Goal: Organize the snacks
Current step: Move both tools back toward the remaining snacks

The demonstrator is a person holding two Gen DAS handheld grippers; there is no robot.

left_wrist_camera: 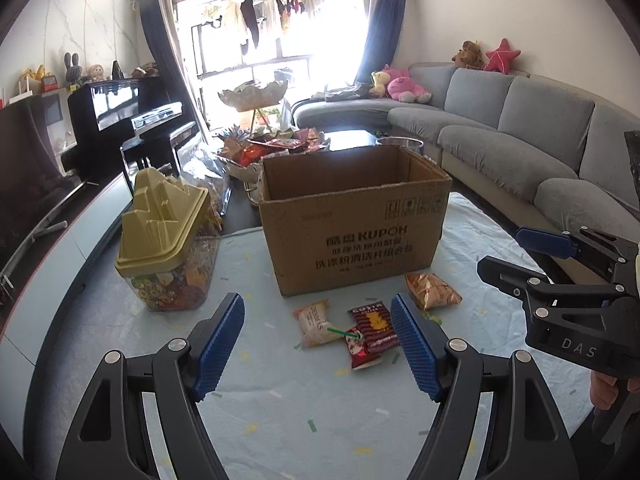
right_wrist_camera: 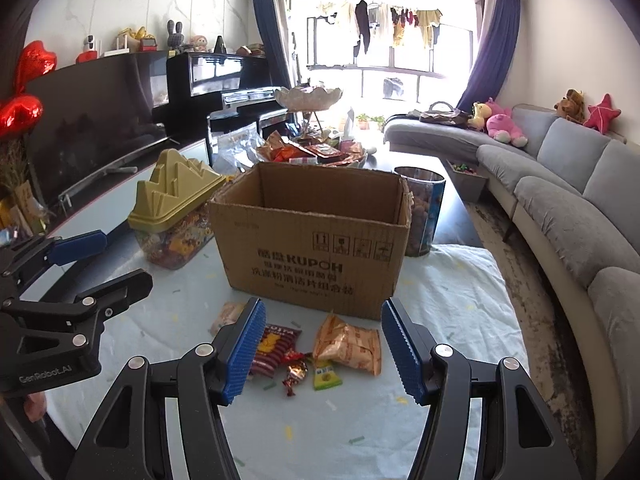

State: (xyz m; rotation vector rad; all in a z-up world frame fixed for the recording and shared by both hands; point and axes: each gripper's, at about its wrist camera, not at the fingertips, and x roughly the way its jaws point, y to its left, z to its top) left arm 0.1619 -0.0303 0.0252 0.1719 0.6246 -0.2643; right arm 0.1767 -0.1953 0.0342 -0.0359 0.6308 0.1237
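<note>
Snacks lay loose on the pale cloth just in front of the cardboard box (right_wrist_camera: pixel 312 248): a striped maroon packet (right_wrist_camera: pixel 274 350), a small twisted red candy (right_wrist_camera: pixel 295 372), an orange-gold pouch (right_wrist_camera: pixel 348 344) with a little green sachet (right_wrist_camera: pixel 326 376) at its near edge, and a white packet (left_wrist_camera: pixel 316 322) off to the left of the group. None of them was in the box yet, whose top stood open and whose visible inside looked empty.

Both grippers hung above the cloth, short of the pile. The left gripper (left_wrist_camera: pixel 318 346) had its blue pads spread wide with nothing between them; the right gripper (right_wrist_camera: pixel 322 350) stood about half open, also empty, with the pouch and candy framed in its gap.

Judging from this, the step in hand was the approach for a first pick. Doing it well would mean choosing one packet per gripper — the pouch for the right, the white packet for the left — so the two tools did not crowd each other. The packets lay flat and overlapped, so coming down steeply onto a crimped edge should grip better than pinching the slick face.

To the left of the box sat a clear jar with a yellow-green lid (left_wrist_camera: pixel 160 224), already full of snacks; behind the box on the right, a glass container (right_wrist_camera: pixel 422 212).
</note>
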